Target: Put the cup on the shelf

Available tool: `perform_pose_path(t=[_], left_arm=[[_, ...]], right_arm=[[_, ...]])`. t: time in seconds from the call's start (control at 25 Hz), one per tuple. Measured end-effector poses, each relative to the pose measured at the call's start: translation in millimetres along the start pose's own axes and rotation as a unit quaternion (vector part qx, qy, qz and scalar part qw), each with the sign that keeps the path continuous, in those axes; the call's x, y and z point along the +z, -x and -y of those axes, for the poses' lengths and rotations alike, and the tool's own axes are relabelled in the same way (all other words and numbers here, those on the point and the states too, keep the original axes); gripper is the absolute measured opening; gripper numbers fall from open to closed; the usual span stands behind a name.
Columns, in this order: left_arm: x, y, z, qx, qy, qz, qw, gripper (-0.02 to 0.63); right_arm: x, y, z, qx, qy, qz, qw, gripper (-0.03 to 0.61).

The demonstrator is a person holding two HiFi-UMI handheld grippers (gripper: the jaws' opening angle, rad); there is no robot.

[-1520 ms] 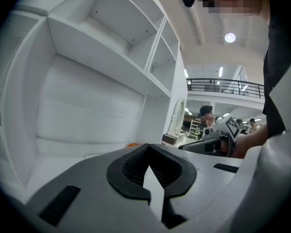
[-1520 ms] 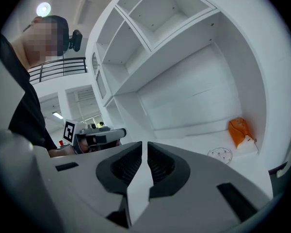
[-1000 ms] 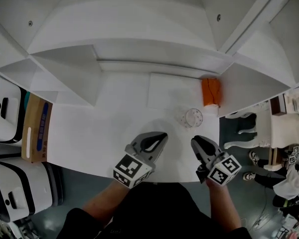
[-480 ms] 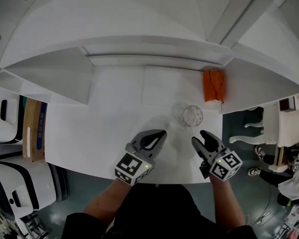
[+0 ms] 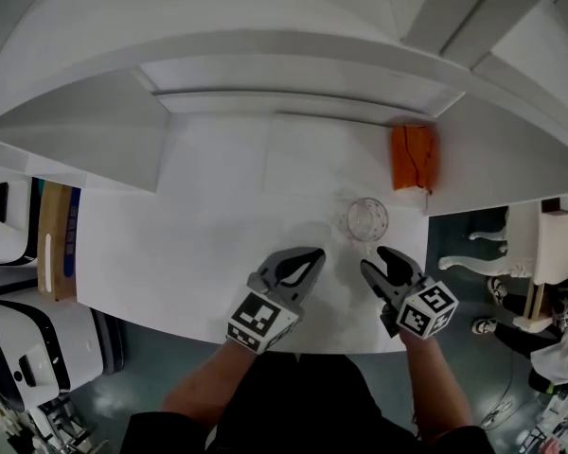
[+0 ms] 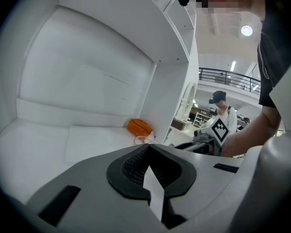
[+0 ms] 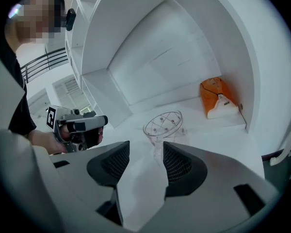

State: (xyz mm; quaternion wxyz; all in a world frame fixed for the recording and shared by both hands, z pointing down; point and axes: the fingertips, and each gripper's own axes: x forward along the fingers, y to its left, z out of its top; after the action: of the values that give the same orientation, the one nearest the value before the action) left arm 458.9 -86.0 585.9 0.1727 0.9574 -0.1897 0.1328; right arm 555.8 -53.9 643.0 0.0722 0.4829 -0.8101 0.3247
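Observation:
A clear glass cup (image 5: 366,219) stands upright on the white tabletop (image 5: 199,244), to the right of the middle. My right gripper (image 5: 379,263) is just short of it, and its jaws have just been opening. In the right gripper view they stand open, the gripper (image 7: 145,161) holds nothing, and the cup (image 7: 163,124) is just ahead of the gap. My left gripper (image 5: 312,255) hovers to the cup's left with its jaws together. Its pads meet in the left gripper view, so the gripper (image 6: 148,152) grips nothing. White shelf boards (image 5: 293,74) run above the back of the table.
An orange packet (image 5: 412,156) lies at the back right, against the side wall (image 7: 262,81). The table ends just right of the cup. A cardboard box (image 5: 55,253) and white machines (image 5: 5,211) stand off the left edge. A person (image 6: 223,108) stands in the background.
The right gripper's jaws have gone from shut to open. Both grippers have edged toward the tabletop and the cup. The left gripper's jaws stayed as they were.

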Motion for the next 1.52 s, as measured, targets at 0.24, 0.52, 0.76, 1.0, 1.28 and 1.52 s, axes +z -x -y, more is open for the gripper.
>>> perform_pose_path(t=[0.24,0.52,0.76,1.0,1.28,1.52], left_arm=[[-3,-4,3,0.003,-0.002,0.003,1.0,0.003],[-7,1,-1,0.02,0.012,0.004,0.9997,0.003],[-9,10,-9,0.036,0.018,0.003,0.9992,0.003],[-7,24,-15,0.048,0.023,-0.002,0.9986,0.003],[-1,30,-18,0.05,0.026,-0.003,0.9984,0.003],[-3,32,-16,0.046,0.027,-0.006,0.9986,0.003]], right_arm=[[-4,-18,6,0.008,-0.001,-0.017,1.0,0.175],[-11,-35,-1,0.027,-0.003,-0.036,0.999,0.17],[-24,-55,-5,0.037,-0.028,-0.061,0.997,0.152],[-24,-71,-17,0.024,-0.074,-0.051,0.996,0.137],[-17,-74,-29,0.03,-0.111,-0.021,0.993,0.137],[-13,-88,-37,0.045,-0.113,-0.013,0.993,0.137]])
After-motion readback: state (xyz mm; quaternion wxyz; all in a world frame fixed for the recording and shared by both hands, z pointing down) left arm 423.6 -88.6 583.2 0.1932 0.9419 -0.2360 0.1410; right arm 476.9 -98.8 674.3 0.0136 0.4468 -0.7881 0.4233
